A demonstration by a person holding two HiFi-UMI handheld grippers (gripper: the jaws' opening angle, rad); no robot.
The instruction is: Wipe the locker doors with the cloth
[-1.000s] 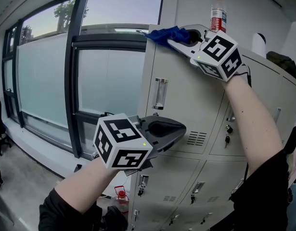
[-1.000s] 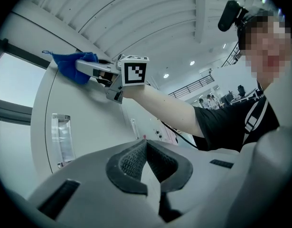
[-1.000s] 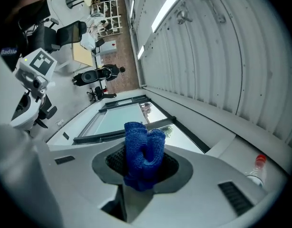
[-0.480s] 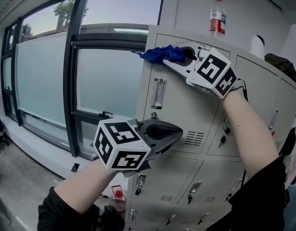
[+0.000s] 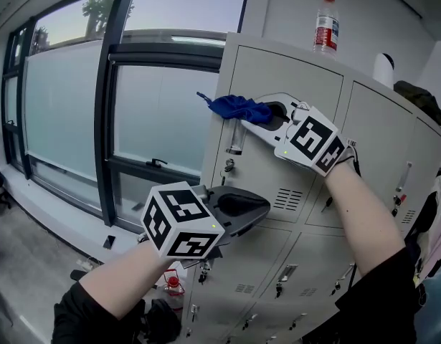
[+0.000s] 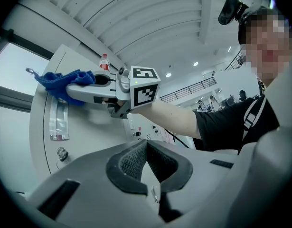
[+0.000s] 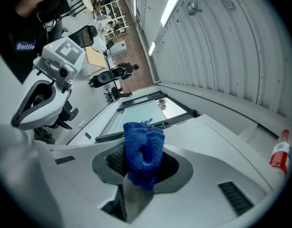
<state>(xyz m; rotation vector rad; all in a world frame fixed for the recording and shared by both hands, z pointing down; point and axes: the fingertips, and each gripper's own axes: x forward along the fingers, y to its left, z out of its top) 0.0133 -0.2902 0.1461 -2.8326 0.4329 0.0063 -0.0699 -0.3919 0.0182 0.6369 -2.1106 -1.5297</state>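
A blue cloth (image 5: 238, 108) is pressed against the upper-left locker door (image 5: 292, 92) of the grey locker bank, just above the clear label holder (image 5: 236, 140). My right gripper (image 5: 257, 115) is shut on the blue cloth (image 7: 143, 151), which bunches between its jaws. The same cloth (image 6: 60, 81) and right gripper (image 6: 81, 90) show in the left gripper view, flat on the door. My left gripper (image 5: 259, 208) is held lower, in front of the door's vent slots, shut with nothing between its pads (image 6: 131, 163).
A plastic bottle (image 5: 325, 24) with a red cap stands on top of the lockers, with a white object (image 5: 383, 69) and dark bundle (image 5: 414, 95) further right. Big windows (image 5: 77, 106) fill the left. A small red item (image 5: 174, 288) sits on the floor below.
My right gripper has slid the cloth down the door, from the locker's top edge to just above the label holder. The left gripper has barely moved.
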